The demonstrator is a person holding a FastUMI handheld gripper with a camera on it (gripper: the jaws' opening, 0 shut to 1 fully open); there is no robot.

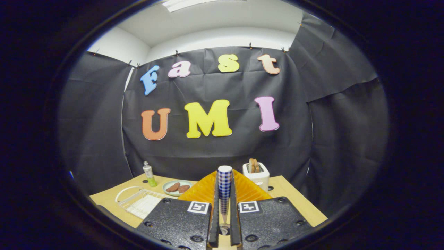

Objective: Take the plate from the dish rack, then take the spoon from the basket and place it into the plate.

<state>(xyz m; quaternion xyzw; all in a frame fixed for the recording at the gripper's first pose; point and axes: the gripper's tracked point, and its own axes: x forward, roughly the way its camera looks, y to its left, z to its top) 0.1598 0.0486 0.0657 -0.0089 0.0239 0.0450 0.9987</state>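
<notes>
- One spoon, checked handle
- One orange plate
- One white dish rack
- One toaster
- One small dish holding two brown pieces
- One bottle

1. Black cloth is hung by clips as the booth's back and side walls.
2. White walls and a ceiling light are seen above.
3. A tan tabletop is seen below.
</notes>
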